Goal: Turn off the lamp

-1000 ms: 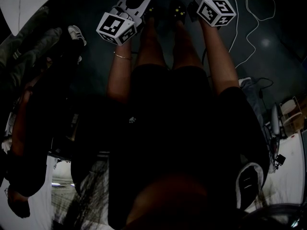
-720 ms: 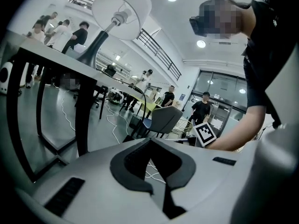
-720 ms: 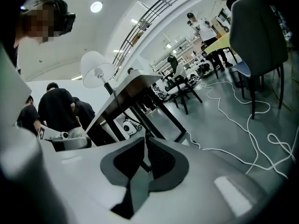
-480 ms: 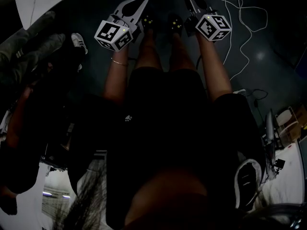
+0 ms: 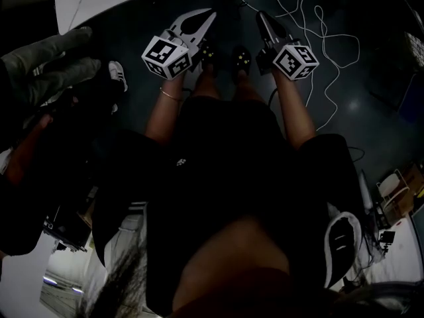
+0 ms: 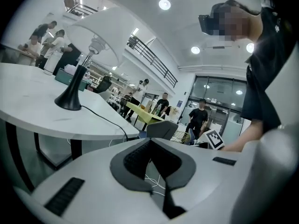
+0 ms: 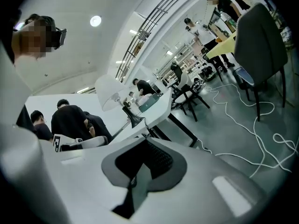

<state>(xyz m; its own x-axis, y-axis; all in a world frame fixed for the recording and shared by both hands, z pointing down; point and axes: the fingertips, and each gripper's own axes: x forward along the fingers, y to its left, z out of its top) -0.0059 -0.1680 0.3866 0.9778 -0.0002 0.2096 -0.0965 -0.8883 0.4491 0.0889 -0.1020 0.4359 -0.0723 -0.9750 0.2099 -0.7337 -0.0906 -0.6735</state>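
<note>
Left gripper view: lamp (image 6: 71,98) stands back from the table (image 6: 28,113) edge, its shade unclear; left gripper (image 6: 150,140) and right gripper (image 7: 145,140), before the lamp, are closed and empty.

White lampshade (image 6: 110,31), black lamp base (image 6: 69,100)

No text, label, brand or number can be read anywhere here.

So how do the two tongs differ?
Seen from above, the left tongs show a broad white side with a teardrop gap; the right tongs sit edge-on, dark and narrow. The lamp looks bigger from the left tongs than from the right tongs. Both are shut, empty.
</note>
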